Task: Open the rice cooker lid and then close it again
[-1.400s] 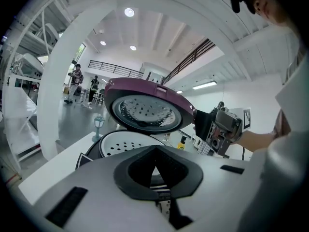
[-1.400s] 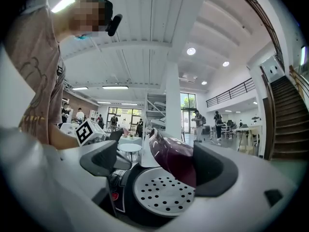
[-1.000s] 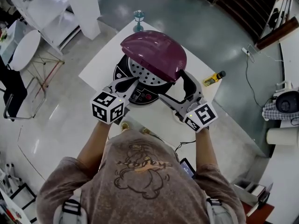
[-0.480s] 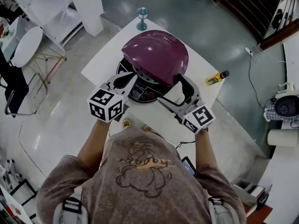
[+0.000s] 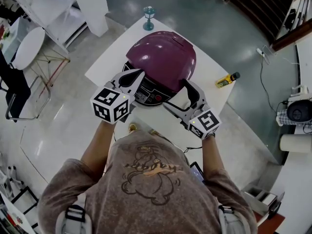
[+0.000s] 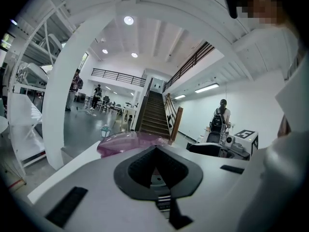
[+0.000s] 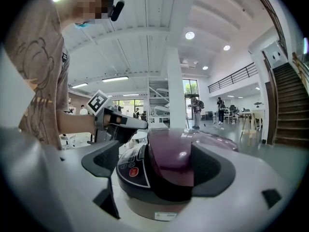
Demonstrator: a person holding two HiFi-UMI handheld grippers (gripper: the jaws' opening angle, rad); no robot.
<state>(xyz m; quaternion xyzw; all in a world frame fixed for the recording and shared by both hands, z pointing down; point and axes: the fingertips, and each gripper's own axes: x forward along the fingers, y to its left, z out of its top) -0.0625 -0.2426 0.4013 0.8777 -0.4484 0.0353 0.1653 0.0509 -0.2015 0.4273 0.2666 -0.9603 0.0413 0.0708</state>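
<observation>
Rice cooker [image 5: 146, 94] stands at the middle of the white counter [image 5: 209, 65], its control panel [image 5: 148, 97] facing the person and its maroon lid [image 5: 163, 57] lying down over the body. In the right gripper view the lid's edge looks seated on the body all along the front. Whether the latch has caught cannot be told.

The left claw [image 5: 130, 79] is at the cooker's front left, at the lid's rim above the panel. Its jaws are pressed together with nothing between them, so it looks set to push with its closed tip instead of pinching. I cannot tell whether it touches the lid.

The right claw [image 5: 178, 95] is at the cooker's front right with its jaws spread wide and empty. One jaw lies beside the lid's right edge and the other stretches along the cooker's front, so the cooker shows in the gap between them. Neither jaw clearly touches the cooker. It seems held there to bracket or steady the pot.

The task looks almost finished, with a last downward press perhaps needed.

A yellow bottle [image 5: 224, 80] lies to the cooker's right, and a teal glass [image 5: 148, 12] stands beyond it.
</observation>
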